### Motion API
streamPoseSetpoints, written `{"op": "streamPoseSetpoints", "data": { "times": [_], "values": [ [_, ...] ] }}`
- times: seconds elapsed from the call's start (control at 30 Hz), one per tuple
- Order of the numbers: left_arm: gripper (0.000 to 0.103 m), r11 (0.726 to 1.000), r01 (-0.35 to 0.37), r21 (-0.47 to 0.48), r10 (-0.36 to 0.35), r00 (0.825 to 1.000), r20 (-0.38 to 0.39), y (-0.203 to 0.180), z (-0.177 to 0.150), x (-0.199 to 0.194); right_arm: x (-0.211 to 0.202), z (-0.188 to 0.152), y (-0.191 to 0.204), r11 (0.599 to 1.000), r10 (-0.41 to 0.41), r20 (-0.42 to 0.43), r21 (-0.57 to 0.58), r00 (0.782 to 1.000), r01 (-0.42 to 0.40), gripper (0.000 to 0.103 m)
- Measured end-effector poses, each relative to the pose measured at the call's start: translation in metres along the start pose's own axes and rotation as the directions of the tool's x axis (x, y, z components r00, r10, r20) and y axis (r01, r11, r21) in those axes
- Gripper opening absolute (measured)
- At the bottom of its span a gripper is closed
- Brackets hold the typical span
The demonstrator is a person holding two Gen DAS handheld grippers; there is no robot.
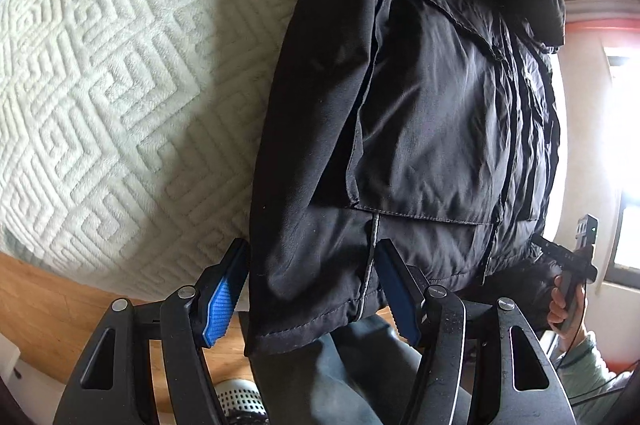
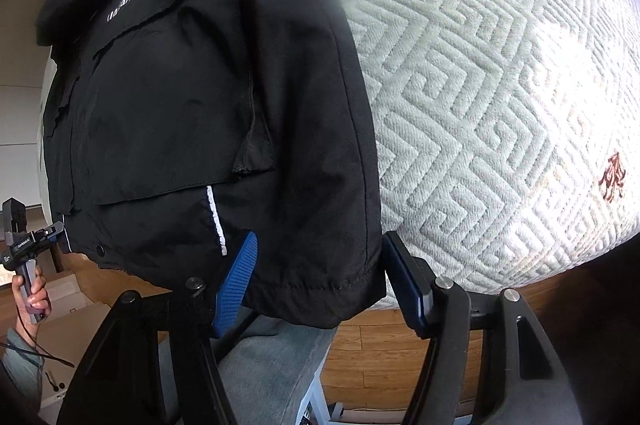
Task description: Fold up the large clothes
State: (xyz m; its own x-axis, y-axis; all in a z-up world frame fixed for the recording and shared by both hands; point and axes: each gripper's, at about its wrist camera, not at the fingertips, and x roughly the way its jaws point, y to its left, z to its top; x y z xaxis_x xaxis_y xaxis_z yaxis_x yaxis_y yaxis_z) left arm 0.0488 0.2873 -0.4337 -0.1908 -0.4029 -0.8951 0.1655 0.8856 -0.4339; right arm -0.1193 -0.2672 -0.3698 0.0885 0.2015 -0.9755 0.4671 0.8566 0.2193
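A black padded jacket (image 1: 420,105) lies front up on the bed, its hem and cuffs hanging over the near edge. In the left wrist view my left gripper (image 1: 312,289) is open and straddles the end of one sleeve (image 1: 304,185). Its blue pads stand at either side of the cuff and do not squeeze it. In the right wrist view the jacket (image 2: 180,105) shows white lettering and a reflective strip. There my right gripper (image 2: 320,285) is open around the other sleeve's cuff (image 2: 328,289), and the fabric hangs loose between the pads.
A pale quilted bedspread (image 1: 120,105) (image 2: 500,85) covers the bed beside the jacket. Wooden floor (image 2: 380,353) and the person's jeans (image 1: 352,377) show below. A hand (image 1: 560,305) holds the other gripper at the jacket's far corner. Cardboard boxes (image 2: 72,309) sit at lower left.
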Motion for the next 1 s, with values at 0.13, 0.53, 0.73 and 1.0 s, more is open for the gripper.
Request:
{"op": "streamPoseSetpoints", "data": {
  "times": [0.13, 0.53, 0.73, 1.0],
  "values": [
    [0.052, 1.000, -0.010, 0.028, 0.010, 1.000, 0.000, -0.007, 0.001, 0.002, 0.008, -0.006, 0.015, 1.000, 0.002, 0.002, -0.024, 1.000, -0.002, 0.052],
    [0.011, 0.991, -0.059, 0.122, 0.057, 0.998, 0.014, -0.030, 0.006, -0.016, -0.011, -0.004, 0.067, 0.989, -0.046, 0.007, -0.139, 0.999, 0.047, 0.020],
    [0.013, 0.993, -0.044, 0.114, 0.048, 0.998, -0.040, -0.024, 0.014, -0.003, -0.003, -0.004, 0.074, 0.994, -0.068, -0.005, -0.091, 0.998, 0.067, 0.019],
    [0.008, 0.989, 0.015, 0.148, -0.013, 1.000, -0.014, -0.034, 0.017, -0.015, -0.037, 0.002, 0.073, 0.995, -0.066, 0.053, -0.066, 0.996, 0.069, 0.017]
  ]
}}
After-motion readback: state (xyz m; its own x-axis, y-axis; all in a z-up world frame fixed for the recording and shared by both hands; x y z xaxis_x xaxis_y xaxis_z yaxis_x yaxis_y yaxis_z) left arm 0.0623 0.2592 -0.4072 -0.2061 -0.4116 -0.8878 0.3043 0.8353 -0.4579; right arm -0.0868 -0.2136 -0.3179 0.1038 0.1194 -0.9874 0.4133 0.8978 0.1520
